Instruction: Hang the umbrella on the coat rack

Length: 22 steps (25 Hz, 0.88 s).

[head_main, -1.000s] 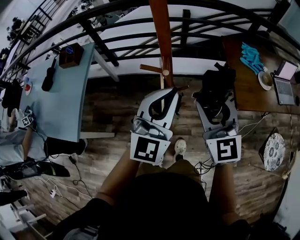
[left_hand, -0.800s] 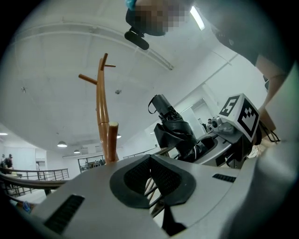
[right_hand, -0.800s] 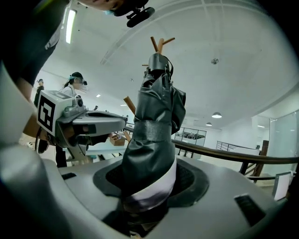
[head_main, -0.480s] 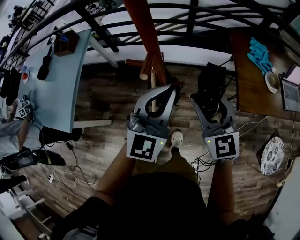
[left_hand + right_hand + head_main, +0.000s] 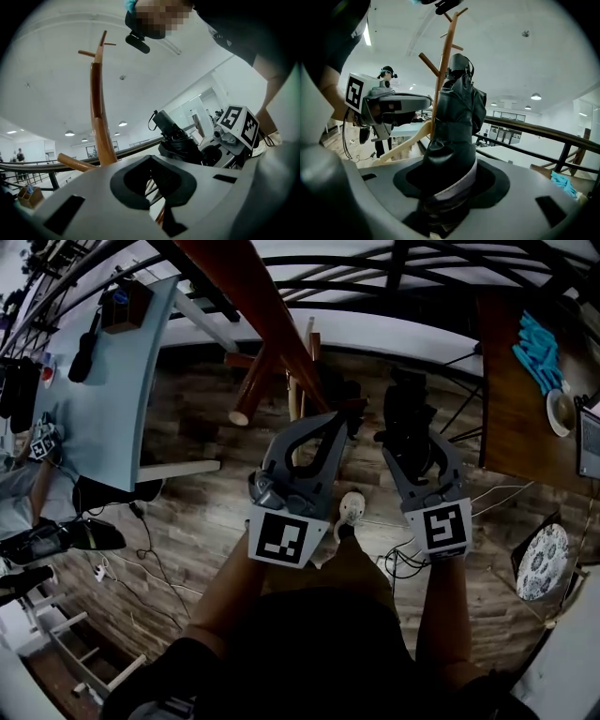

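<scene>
The folded black umbrella (image 5: 457,117), glossy with a pale band at its base, stands pinched in the right gripper (image 5: 449,185), just before the wooden coat rack (image 5: 443,56). The left gripper (image 5: 151,159) has its jaws pressed together on nothing.

Left gripper (image 5: 151,163) jaws together, empty; coat rack (image 5: 97,117) rises beyond.
</scene>
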Each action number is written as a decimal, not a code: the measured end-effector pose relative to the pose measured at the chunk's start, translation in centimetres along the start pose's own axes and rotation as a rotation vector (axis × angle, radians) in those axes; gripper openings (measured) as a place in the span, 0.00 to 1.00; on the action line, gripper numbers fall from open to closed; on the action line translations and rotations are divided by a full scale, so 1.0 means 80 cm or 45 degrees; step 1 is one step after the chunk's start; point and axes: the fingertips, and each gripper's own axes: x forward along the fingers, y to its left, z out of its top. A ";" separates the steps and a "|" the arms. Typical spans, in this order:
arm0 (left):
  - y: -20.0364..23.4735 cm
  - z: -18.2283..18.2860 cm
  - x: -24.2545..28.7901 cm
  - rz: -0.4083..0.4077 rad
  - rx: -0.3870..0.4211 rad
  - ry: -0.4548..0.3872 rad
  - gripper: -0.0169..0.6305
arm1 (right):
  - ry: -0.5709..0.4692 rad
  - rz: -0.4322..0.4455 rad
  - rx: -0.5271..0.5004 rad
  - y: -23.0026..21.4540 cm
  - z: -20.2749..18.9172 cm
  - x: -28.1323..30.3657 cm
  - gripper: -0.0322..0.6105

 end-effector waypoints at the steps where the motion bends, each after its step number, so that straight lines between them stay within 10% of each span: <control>1: 0.001 -0.003 0.002 0.005 -0.007 0.006 0.04 | 0.014 0.022 -0.001 0.001 -0.006 0.006 0.42; 22: -0.002 -0.061 0.008 0.128 -0.078 0.121 0.04 | 0.205 0.246 0.166 0.042 -0.118 0.055 0.42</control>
